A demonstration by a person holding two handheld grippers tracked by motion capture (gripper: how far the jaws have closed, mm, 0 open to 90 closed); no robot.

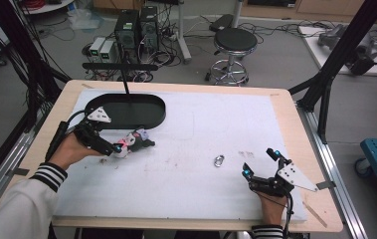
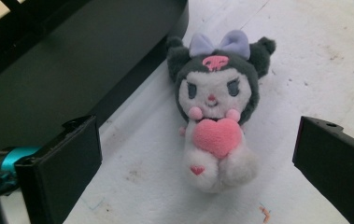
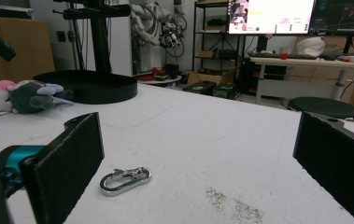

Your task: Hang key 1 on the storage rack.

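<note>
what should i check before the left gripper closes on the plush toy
1. Left gripper open wide enough: ok, its fingers stand apart on either side of the plush toy.
2. Toy centred between them: ok, roughly midway in the left gripper view.
3. Toy free of the black tray: ok, it lies on the white mat beside the rim.
4. Fingers low enough to grip the body: cannot tell.
5. Right gripper out of the way: ok, open near the carabiner, far from the toy.

Wooden desk (image 1: pixel 285 107) under white mat (image 1: pixel 216 119); on it: plush toy (image 1: pixel 131 142), carabiner (image 1: pixel 219 161), black stand base (image 1: pixel 131 110).
</note>
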